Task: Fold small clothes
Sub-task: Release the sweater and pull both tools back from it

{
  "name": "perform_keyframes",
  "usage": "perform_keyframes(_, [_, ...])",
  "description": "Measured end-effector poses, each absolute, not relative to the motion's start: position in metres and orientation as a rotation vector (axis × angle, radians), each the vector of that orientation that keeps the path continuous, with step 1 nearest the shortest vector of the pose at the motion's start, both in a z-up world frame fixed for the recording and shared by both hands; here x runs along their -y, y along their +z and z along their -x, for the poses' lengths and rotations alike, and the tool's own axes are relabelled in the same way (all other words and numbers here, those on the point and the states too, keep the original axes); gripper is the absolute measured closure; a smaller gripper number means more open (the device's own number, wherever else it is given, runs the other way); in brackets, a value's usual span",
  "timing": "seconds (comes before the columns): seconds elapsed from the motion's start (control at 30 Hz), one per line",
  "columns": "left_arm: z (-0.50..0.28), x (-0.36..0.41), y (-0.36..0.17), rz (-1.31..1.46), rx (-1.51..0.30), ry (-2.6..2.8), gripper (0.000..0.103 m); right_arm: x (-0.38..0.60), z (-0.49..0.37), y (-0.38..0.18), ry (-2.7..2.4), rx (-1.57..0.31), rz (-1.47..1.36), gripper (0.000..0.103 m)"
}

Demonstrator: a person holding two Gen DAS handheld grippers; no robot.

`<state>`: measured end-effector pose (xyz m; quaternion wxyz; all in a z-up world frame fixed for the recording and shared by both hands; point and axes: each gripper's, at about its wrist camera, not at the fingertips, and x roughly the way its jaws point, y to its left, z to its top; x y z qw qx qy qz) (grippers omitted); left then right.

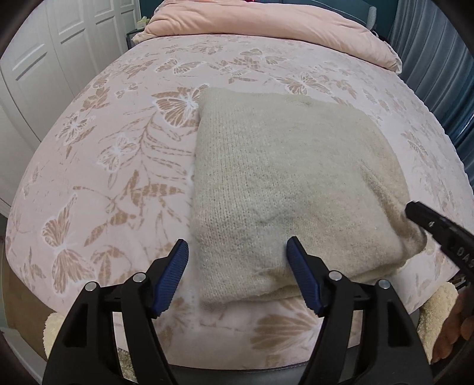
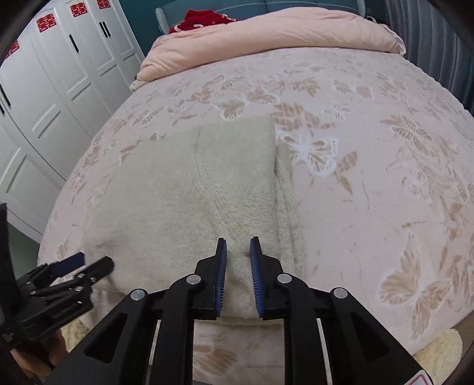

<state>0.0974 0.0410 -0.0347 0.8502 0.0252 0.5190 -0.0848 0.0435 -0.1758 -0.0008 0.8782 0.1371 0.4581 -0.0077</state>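
A cream knit sweater [image 1: 281, 177] lies folded into a thick rectangle near the front edge of the bed, and it also fills the middle of the right wrist view [image 2: 177, 201]. My left gripper [image 1: 237, 243] hangs open over the sweater's near left corner, its blue pads wide apart and holding nothing. In the right wrist view the left gripper [image 2: 93, 260] sits at the sweater's left edge. My right gripper [image 2: 238, 240] hovers over the near right part of the sweater. Its jaws stand narrowly apart, and the knit below shows through the gap. One of its fingers [image 1: 426, 217] reaches in at the sweater's right side.
The bed cover [image 2: 370, 192] is pink with butterfly and leaf patterns. A folded pink duvet [image 2: 266, 38] and a red garment [image 2: 204, 17] lie at the head end. White wardrobe doors [image 2: 44, 103] stand to the left, blue curtains [image 1: 438, 59] to the right. A person's hand [image 1: 453, 325] shows at the lower right.
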Motion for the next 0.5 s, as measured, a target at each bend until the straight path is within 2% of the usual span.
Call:
perform_keyframes(0.07, [-0.091,-0.039,-0.03,-0.066,-1.076,-0.174,0.032,0.174,-0.027,0.011,-0.044,-0.912,-0.279,0.069])
perform_keyframes(0.1, [-0.087,-0.039,-0.027,-0.07,-1.064,-0.169,0.031,0.173,-0.017,0.013,-0.067,-0.896,-0.282,0.053])
perform_keyframes(0.13, [-0.083,-0.039,-0.025,-0.076,-1.053,-0.159,0.03,0.173,-0.007,0.014,-0.093,-0.879,-0.288,0.043])
perform_keyframes(0.2, [-0.072,-0.039,-0.019,-0.076,-1.021,-0.136,0.017,0.17,0.013,0.01,-0.14,-0.858,-0.287,0.036])
perform_keyframes(0.23, [-0.067,-0.038,-0.016,-0.08,-1.002,-0.123,0.015,0.169,0.02,0.007,-0.161,-0.85,-0.28,0.034])
perform_keyframes(0.4, [-0.04,-0.033,-0.012,-0.107,-0.953,-0.067,0.013,0.161,0.043,0.001,-0.243,-0.844,-0.222,0.022])
perform_keyframes(0.5, [-0.028,-0.031,-0.014,-0.104,-0.957,-0.068,0.01,0.158,0.054,0.001,-0.27,-0.843,-0.233,0.02])
